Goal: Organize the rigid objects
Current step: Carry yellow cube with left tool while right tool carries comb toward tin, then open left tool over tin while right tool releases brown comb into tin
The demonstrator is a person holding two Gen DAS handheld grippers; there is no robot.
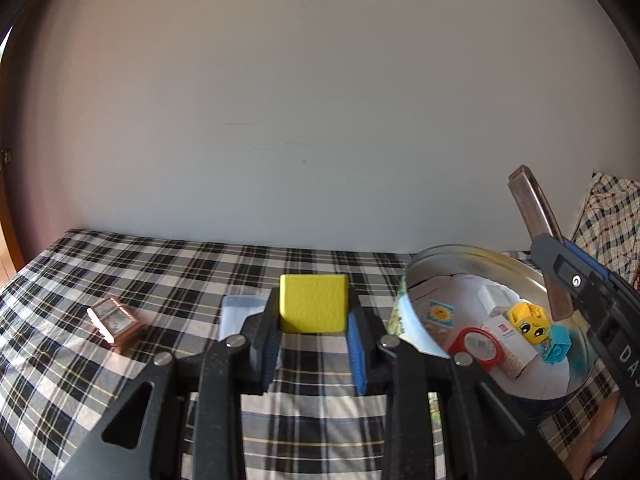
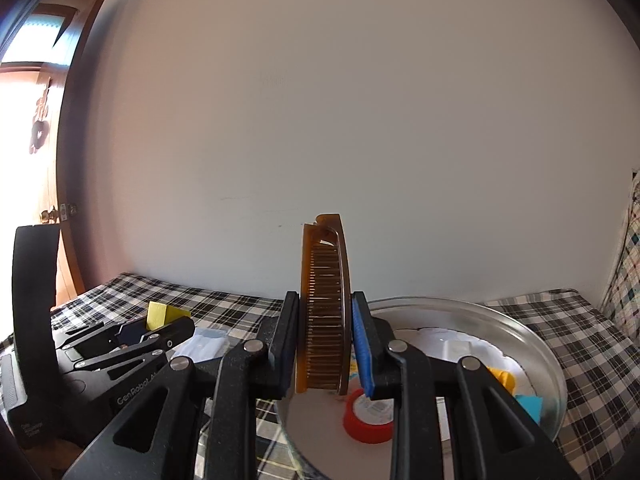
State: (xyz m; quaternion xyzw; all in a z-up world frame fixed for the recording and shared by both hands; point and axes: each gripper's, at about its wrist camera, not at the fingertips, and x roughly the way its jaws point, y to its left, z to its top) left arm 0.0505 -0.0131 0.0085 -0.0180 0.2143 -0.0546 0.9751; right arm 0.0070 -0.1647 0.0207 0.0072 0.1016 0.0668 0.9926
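My left gripper (image 1: 314, 334) is shut on a yellow block (image 1: 313, 303) and holds it above the plaid cloth, left of the round metal tin (image 1: 472, 254). My right gripper (image 2: 326, 346) is shut on a brown comb (image 2: 324, 304), held upright over the tin's (image 2: 532, 348) left part. The comb also shows in the left wrist view (image 1: 538, 236), above the tin. The tin holds a red round piece (image 1: 478, 346), a yellow face brick (image 1: 530, 322), a blue brick (image 1: 558, 346) and a white box (image 1: 510, 340).
A small copper-coloured box (image 1: 116, 322) lies on the plaid cloth (image 1: 160, 268) at the left. A clear flat packet (image 1: 240, 312) lies behind the left gripper. A white wall stands close behind. A plaid pillow (image 1: 608, 216) is at the far right.
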